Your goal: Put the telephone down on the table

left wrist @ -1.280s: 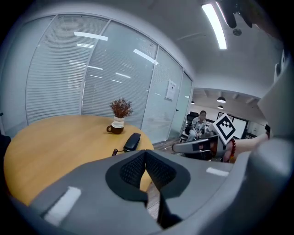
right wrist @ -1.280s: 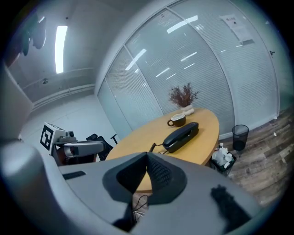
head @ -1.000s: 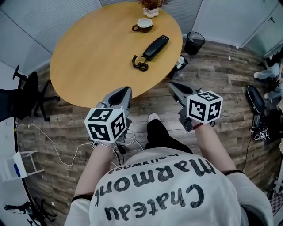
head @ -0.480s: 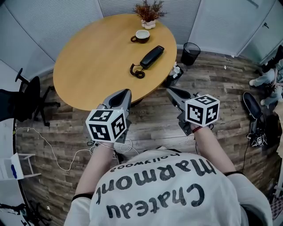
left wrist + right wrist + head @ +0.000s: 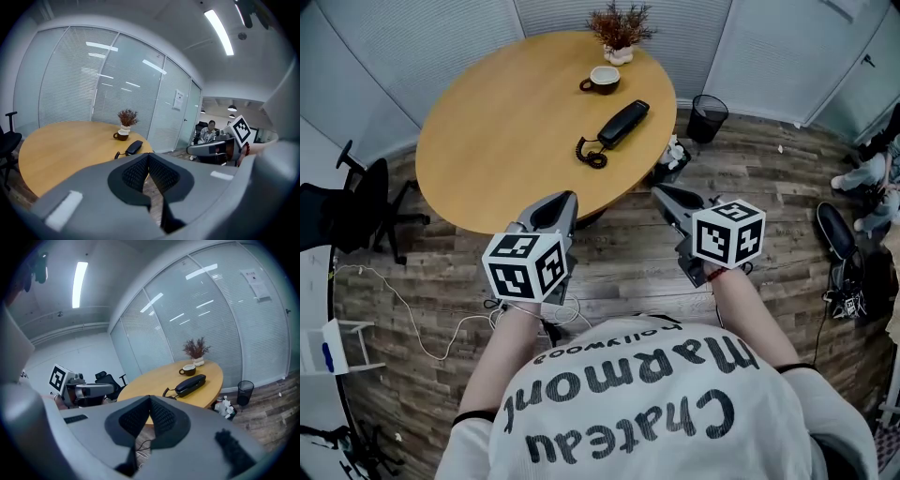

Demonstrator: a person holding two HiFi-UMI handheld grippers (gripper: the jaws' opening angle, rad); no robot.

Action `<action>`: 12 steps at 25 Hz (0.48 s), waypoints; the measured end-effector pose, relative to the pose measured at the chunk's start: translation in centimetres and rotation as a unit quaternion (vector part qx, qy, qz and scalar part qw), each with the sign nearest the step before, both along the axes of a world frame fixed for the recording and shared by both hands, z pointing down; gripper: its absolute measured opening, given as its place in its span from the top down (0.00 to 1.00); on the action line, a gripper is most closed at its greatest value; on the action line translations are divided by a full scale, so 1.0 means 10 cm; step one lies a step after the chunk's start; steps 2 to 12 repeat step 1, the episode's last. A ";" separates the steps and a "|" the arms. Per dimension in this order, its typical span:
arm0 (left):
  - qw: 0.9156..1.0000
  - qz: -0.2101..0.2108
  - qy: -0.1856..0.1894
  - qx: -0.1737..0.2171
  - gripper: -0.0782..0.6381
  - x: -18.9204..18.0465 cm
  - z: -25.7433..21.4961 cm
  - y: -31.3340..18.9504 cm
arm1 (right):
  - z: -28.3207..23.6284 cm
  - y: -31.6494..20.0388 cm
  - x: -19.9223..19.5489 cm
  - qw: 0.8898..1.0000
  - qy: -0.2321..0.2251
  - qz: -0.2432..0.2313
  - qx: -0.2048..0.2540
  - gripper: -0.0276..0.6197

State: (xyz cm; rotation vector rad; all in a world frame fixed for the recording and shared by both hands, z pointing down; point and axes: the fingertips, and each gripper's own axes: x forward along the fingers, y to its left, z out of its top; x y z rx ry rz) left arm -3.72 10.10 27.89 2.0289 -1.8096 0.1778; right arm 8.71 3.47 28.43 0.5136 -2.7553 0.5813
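Observation:
The black telephone (image 5: pixel 623 122) lies flat on the round wooden table (image 5: pixel 497 122), near its right edge, with its coiled cord (image 5: pixel 592 153) beside it. It also shows in the left gripper view as the telephone (image 5: pixel 134 146) and in the right gripper view as the telephone (image 5: pixel 190 384). My left gripper (image 5: pixel 566 199) hangs off the table's near edge, jaws shut and empty. My right gripper (image 5: pixel 662 191) is over the floor to the table's right, also shut with nothing in it. Both are well short of the telephone.
A brown mug (image 5: pixel 603 79) and a small dried plant (image 5: pixel 619 28) stand at the table's far side. A black bin (image 5: pixel 709 92) and a bag (image 5: pixel 672 159) sit on the floor by the table. An office chair (image 5: pixel 356 202) is at the left, shoes (image 5: pixel 839 230) at the right.
The head view has shifted, so the table sits slightly further off in the picture. Both grippers stay shut in about the same place. The telephone has not moved on the table.

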 end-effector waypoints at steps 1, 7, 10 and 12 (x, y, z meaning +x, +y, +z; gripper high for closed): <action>1.000 -0.001 0.000 0.000 0.88 0.00 -0.01 0.00 | 0.00 0.00 0.01 1.000 0.000 0.000 0.000 0.94; 1.000 -0.001 0.000 0.000 0.88 0.00 -0.01 0.00 | 0.00 0.00 0.01 1.000 0.000 0.000 0.000 0.94; 1.000 -0.001 0.000 0.000 0.88 0.00 -0.01 0.00 | 0.00 0.00 0.01 1.000 0.000 0.000 0.000 0.94; 1.000 -0.001 0.000 0.000 0.88 0.00 -0.01 0.00 | 0.00 0.00 0.01 1.000 0.000 0.000 0.000 0.94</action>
